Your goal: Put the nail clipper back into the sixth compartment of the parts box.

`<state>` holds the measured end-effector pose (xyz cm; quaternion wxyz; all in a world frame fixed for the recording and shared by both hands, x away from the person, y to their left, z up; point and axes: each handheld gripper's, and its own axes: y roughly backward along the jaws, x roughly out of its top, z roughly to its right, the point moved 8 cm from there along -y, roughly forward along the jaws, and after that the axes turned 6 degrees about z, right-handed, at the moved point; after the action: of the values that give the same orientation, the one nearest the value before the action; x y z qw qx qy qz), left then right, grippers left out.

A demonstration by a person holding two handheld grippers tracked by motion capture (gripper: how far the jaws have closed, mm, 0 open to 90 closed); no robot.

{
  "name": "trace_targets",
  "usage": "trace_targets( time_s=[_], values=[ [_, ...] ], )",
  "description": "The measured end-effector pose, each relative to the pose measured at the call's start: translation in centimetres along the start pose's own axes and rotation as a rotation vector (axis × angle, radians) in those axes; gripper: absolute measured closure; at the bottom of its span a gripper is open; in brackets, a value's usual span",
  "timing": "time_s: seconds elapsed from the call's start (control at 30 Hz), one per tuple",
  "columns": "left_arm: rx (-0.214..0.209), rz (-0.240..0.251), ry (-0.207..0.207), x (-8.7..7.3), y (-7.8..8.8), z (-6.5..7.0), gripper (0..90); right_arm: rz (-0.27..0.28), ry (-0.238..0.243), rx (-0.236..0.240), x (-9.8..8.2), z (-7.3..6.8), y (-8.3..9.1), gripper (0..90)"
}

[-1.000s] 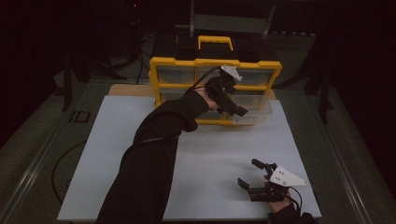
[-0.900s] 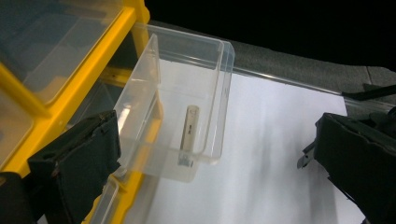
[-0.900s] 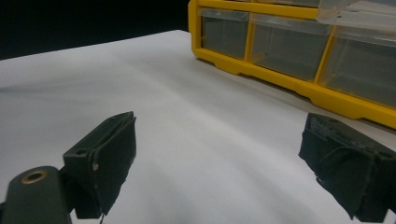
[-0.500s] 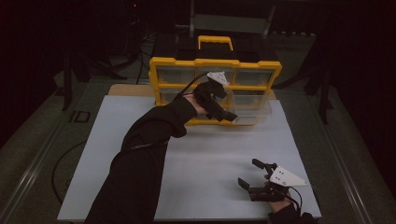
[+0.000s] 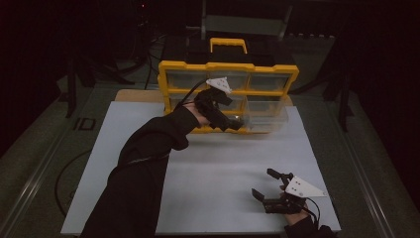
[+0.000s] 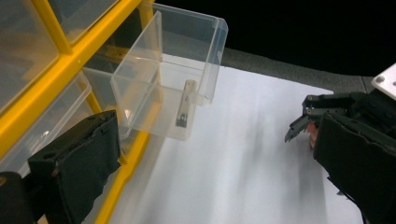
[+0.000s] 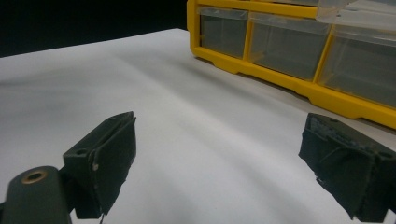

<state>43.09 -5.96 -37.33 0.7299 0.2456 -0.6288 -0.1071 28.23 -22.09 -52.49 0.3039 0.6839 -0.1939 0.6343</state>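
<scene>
Illumination is dim overall, and the surroundings beyond the bench (image 5: 129, 148) fall to near black in the high view. The white bench surface is the brightest area and shows no glare. The sleeve (image 5: 133, 183) reads as an almost featureless dark mass. In the left gripper view the clear drawer (image 6: 163, 79) is sharp, with pale reflections on its walls, while the near tool (image 6: 224, 154) pads are soft. The right gripper view shows soft grey shading across the bench, and the yellow cabinet (image 7: 289, 51) is slightly blurred.
</scene>
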Motion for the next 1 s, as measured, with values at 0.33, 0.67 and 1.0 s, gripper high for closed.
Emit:
trace_targets(
  time_s=[0.33, 0.67, 1.0],
  values=[
    [-0.005, 0.039, 0.014, -2.0, 2.2, 0.8, 1.6, 0.000, 0.004, 0.007, 0.1, -0.1, -0.3, 10.8],
    [0.007, 0.081, 0.037, -4.9, 4.3, 1.1, 1.7, 0.002, 0.002, 0.006, 0.1, -0.2, -0.3, 10.8],
    [0.009, 0.101, 0.048, -8.3, 6.0, 1.8, 1.6, 0.002, 0.004, 0.005, 0.1, -0.1, -0.4, 10.8]
  ],
)
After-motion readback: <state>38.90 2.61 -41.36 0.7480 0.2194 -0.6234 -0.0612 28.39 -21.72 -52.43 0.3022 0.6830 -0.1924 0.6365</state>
